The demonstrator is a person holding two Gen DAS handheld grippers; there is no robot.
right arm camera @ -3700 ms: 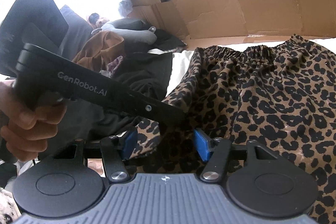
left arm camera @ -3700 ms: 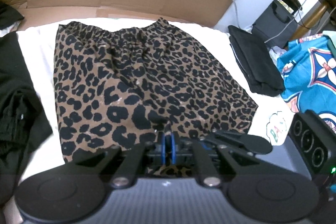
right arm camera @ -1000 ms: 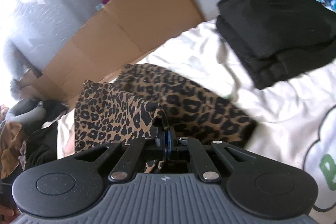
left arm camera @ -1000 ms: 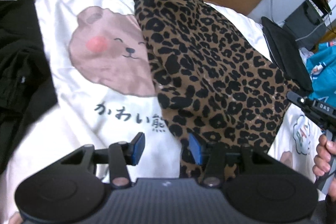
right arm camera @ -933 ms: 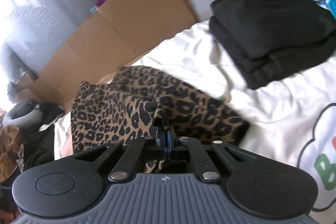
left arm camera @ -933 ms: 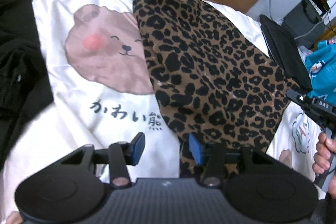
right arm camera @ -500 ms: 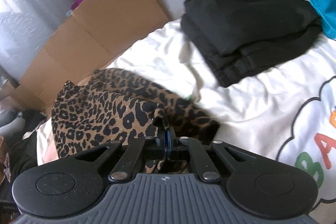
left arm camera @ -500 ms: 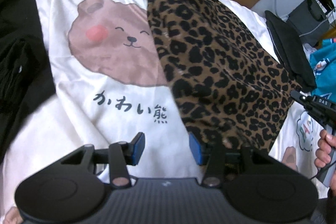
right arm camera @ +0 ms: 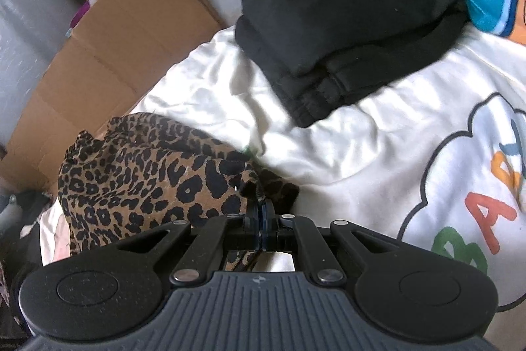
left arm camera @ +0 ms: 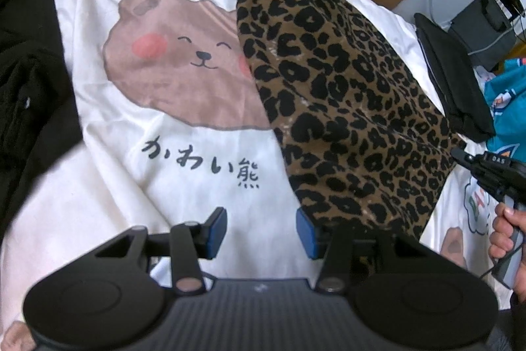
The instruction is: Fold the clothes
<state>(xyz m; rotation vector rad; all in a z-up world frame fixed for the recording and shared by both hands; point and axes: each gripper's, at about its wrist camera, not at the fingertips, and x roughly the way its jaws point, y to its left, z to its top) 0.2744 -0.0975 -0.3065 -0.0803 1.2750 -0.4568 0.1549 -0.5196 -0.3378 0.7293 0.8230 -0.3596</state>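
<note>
Leopard-print garment [left arm camera: 335, 94] folded in half lengthwise, lying as a long strip on the white bear-print sheet [left arm camera: 138, 173], between the bear's face and the folded black clothes [right arm camera: 345, 22] (these well apart from it, nearer the cardboard end). Right gripper [right arm camera: 260, 213] clenched on a corner of the leopard cloth, a small peak of fabric pinched between the blue pads. Left gripper [left arm camera: 261, 231] released, jaws apart over bare sheet, right pad just beside the garment's near edge, nothing between them.

Risks, judged from this: letting go with the corner short of the lower layer's edge, leaving a skewed fold; dragging the top layer sideways and rucking it, with no second grip steadying the near end; catching sheet along with cloth on the next pinch; thin pinch slipping out under any tug
</note>
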